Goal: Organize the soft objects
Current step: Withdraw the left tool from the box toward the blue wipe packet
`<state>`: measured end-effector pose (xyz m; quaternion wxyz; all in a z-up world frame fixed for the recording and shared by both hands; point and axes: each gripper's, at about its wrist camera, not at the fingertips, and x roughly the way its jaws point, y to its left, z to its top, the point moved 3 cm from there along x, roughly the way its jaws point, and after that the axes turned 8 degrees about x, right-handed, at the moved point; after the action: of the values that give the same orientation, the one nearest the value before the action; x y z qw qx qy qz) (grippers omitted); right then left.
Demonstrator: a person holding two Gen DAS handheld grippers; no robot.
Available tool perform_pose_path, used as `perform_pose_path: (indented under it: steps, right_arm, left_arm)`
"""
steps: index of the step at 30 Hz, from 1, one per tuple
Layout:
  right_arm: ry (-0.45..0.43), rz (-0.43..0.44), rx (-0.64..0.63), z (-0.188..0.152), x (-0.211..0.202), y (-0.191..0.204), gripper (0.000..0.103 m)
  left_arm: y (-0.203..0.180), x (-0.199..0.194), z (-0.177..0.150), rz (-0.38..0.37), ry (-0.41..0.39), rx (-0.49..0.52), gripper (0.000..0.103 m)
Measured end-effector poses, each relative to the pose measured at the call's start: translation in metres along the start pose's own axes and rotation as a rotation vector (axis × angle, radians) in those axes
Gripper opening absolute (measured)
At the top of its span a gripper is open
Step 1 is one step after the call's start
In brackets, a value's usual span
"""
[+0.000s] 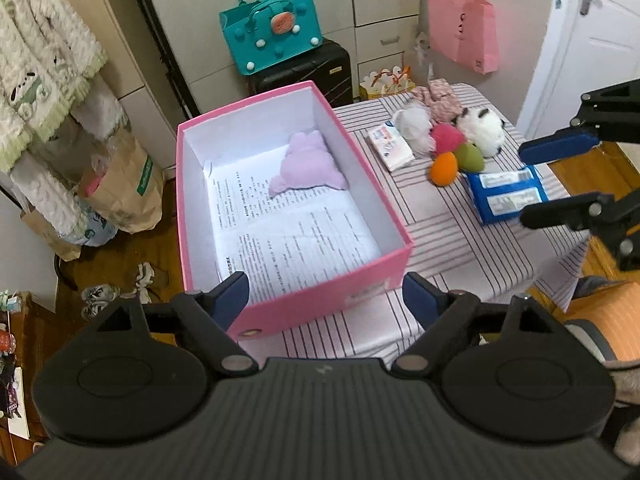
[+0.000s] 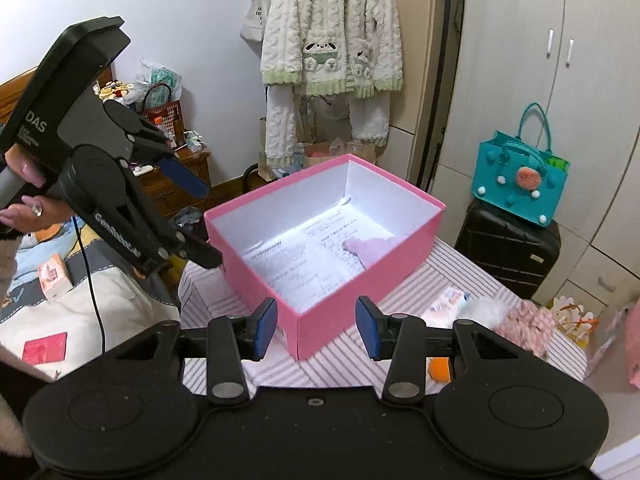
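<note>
A pink box (image 1: 200, 216) lined with printed paper stands on the striped table (image 1: 460, 248). Inside it lies a lilac plush (image 1: 308, 166), also seen in the right wrist view as the lilac plush (image 2: 368, 250). Right of the box lie a white pompom (image 1: 416, 126), a white-and-black plush (image 1: 480, 128), pink (image 1: 446, 138), green (image 1: 470, 156) and orange sponges (image 1: 442, 168), and a floral cloth (image 1: 438, 96). My left gripper (image 1: 326, 296) hovers open and empty before the box's near corner. My right gripper (image 2: 316, 328) is open and empty; it appears over the blue tissue pack (image 1: 506, 194).
A white tissue pack (image 1: 390, 146) lies beside the pompom. Behind the table stand a black suitcase (image 1: 304, 72) with a teal bag (image 1: 272, 28) on it. A pink bag (image 1: 464, 28) hangs by the door. Paper bags (image 1: 124, 188) sit on the floor at left, a bed (image 2: 60, 300) nearby.
</note>
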<state>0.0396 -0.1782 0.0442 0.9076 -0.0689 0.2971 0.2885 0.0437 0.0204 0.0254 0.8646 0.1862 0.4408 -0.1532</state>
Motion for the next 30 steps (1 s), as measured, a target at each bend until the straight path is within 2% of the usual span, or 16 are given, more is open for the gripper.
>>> perform_pose_path:
  steps: [6,10,14,22,26,30]
  right_arm:
    - [-0.009,-0.042,0.026,-0.029,-0.019,-0.004,0.051]
    - [-0.010,-0.071,0.027,-0.052,-0.029,-0.003,0.052]
    - [-0.015,-0.083,0.036,-0.074,-0.035,0.000,0.055]
    - [-0.008,-0.126,0.091,-0.112,-0.029,-0.008,0.061]
    - [0.004,-0.169,0.128,-0.129,-0.020,-0.021,0.062]
    - [0.001,-0.198,0.161,-0.141,-0.013,-0.037,0.067]
  left_arm:
    - [-0.024,0.003,-0.014,-0.036,0.010,0.046,0.086]
    - [-0.037,0.000,-0.017,-0.062,-0.024,0.051,0.091]
    - [-0.053,0.004,-0.018,-0.099,-0.039,0.079,0.091]
    - [-0.082,0.023,-0.016,-0.173,-0.081,0.115,0.094]
    - [-0.093,0.041,-0.018,-0.184,-0.086,0.127,0.094]
    - [-0.101,0.056,-0.013,-0.203,-0.108,0.131,0.094]
